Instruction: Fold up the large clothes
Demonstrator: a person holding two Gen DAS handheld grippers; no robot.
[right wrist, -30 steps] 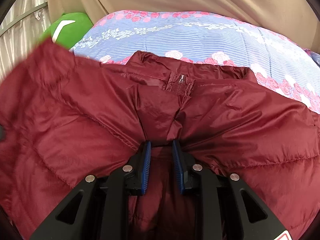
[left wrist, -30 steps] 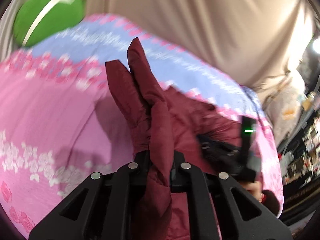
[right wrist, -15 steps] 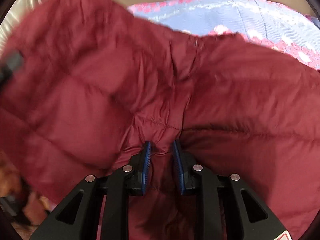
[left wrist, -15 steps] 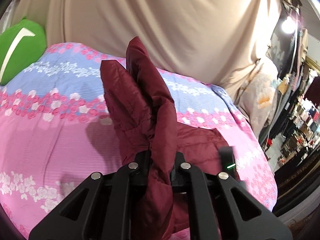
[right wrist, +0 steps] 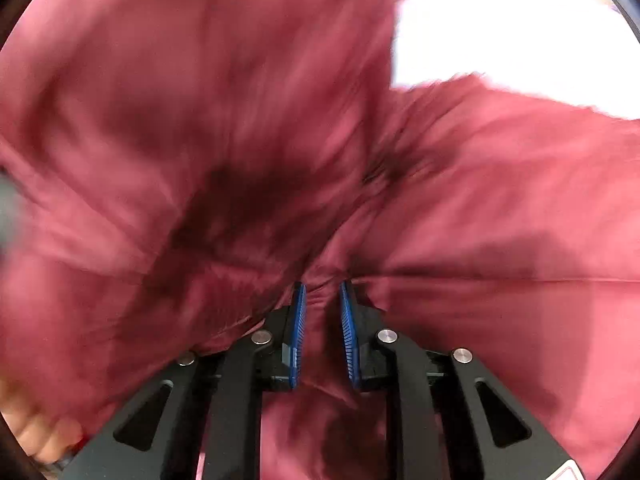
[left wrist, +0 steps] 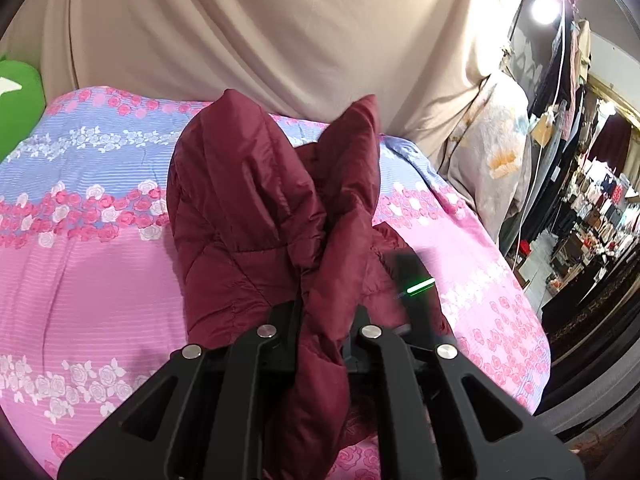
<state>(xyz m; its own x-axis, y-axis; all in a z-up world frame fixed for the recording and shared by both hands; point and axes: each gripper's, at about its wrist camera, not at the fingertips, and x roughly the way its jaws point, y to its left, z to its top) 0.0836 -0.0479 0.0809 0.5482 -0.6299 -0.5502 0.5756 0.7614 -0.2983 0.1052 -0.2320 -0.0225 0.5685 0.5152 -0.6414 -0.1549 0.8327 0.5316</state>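
A dark red quilted jacket (left wrist: 244, 208) hangs bunched over a pink and blue floral bedspread (left wrist: 88, 264). My left gripper (left wrist: 324, 320) is shut on a thick fold of it, and the cloth rises in two peaks above the fingers. In the right wrist view the same jacket (right wrist: 200, 120) fills almost the whole blurred picture. My right gripper (right wrist: 322, 300) has a pinch of jacket cloth between its blue pads (right wrist: 298, 320), and its jaws are closing on it. The other gripper's black body with a green light (left wrist: 416, 288) shows behind the jacket in the left wrist view.
A beige curtain (left wrist: 280, 32) hangs behind the bed. A green cushion (left wrist: 16, 108) lies at the bed's far left corner. To the right stand a floral pillow (left wrist: 496, 160), a bright lamp (left wrist: 546, 10) and cluttered shelves (left wrist: 592, 208). A hand (right wrist: 32, 432) shows at lower left.
Both grippers lifted the jacket off the bedspread. The left view swung right along the bed, with the cloth now spread into two peaks. The jacket came to cover the right view, hiding the bedspread.
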